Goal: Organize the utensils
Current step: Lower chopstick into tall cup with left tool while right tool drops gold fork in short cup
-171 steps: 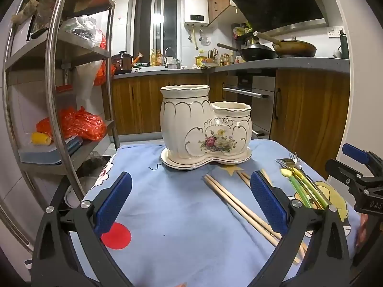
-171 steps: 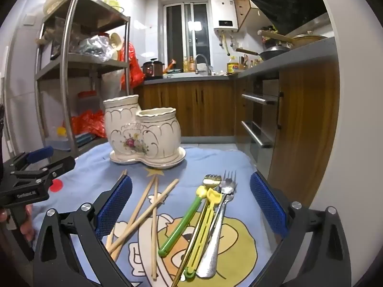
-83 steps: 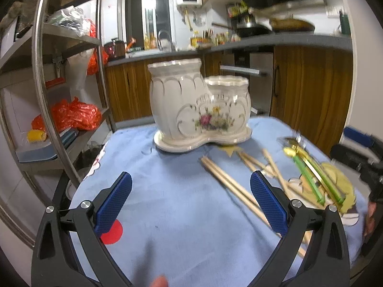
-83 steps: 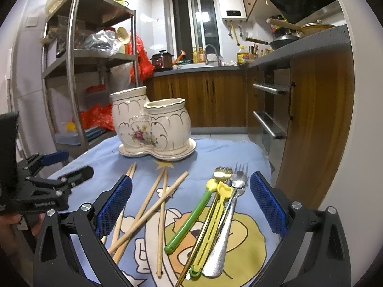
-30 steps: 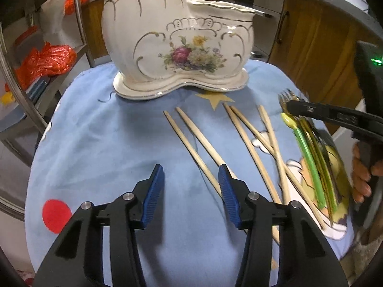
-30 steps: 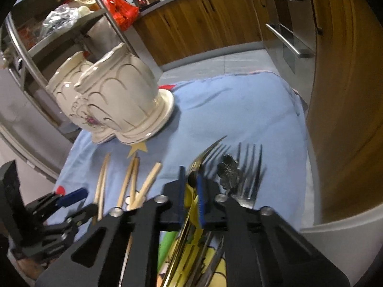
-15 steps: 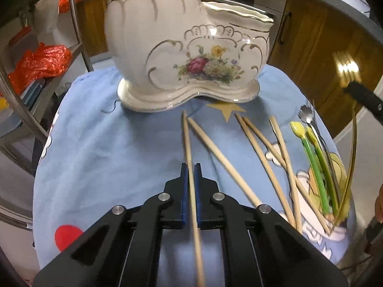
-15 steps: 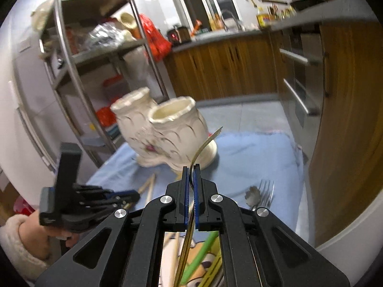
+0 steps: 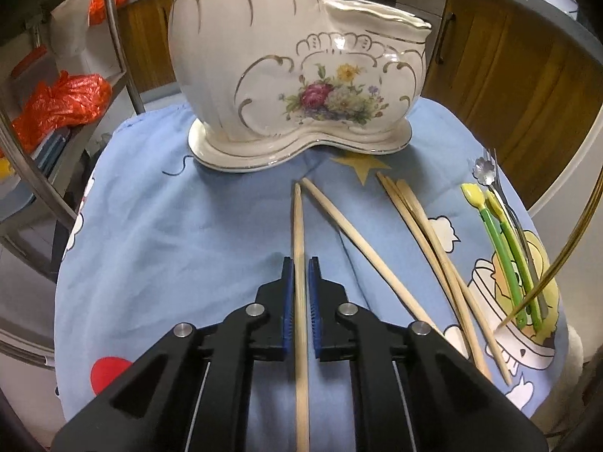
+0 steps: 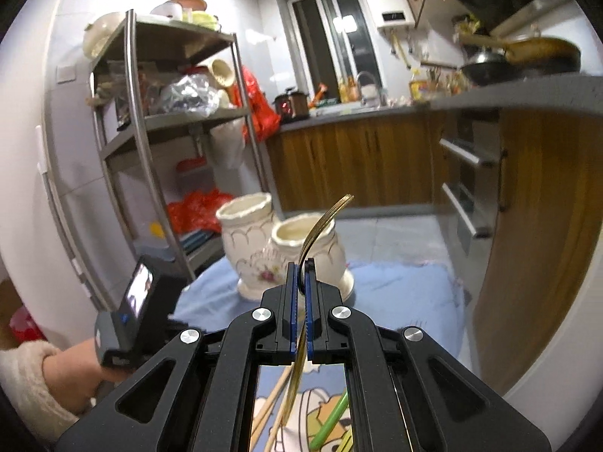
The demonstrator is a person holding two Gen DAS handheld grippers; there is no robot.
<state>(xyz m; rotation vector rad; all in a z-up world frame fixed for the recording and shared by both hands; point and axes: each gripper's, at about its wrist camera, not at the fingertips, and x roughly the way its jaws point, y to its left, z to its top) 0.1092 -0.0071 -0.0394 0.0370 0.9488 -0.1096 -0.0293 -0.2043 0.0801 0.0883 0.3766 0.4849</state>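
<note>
Left gripper (image 9: 298, 263) pinches one pale wooden chopstick (image 9: 299, 233) between its ribbed blue pads, jaws pressed together on it; the stick is thin, round and tapered, its tip pointing at the holder (image 9: 297, 71) and its far part low over the blue cartoon-print cloth (image 9: 181, 233); holder is glossy cream ceramic, scalloped, gold-lined, with a flower print, two joined cups, one tall and one short, on a shared base; more chopsticks (image 9: 426, 248) lie loose on the cloth to the right, some crossing; green-and-yellow plastic utensils (image 9: 505, 241) and a steel fork (image 9: 501, 184) lie side by side near the cloth's right edge; right gripper (image 10: 300, 267) is clamped tight on a thin curved gold-coloured metal fork (image 10: 320, 226), lifted clear of the cloth, its tines up in front of the short cup; a hand (image 10: 75, 373) in a fuzzy white sleeve holds the left gripper's handle.
</note>
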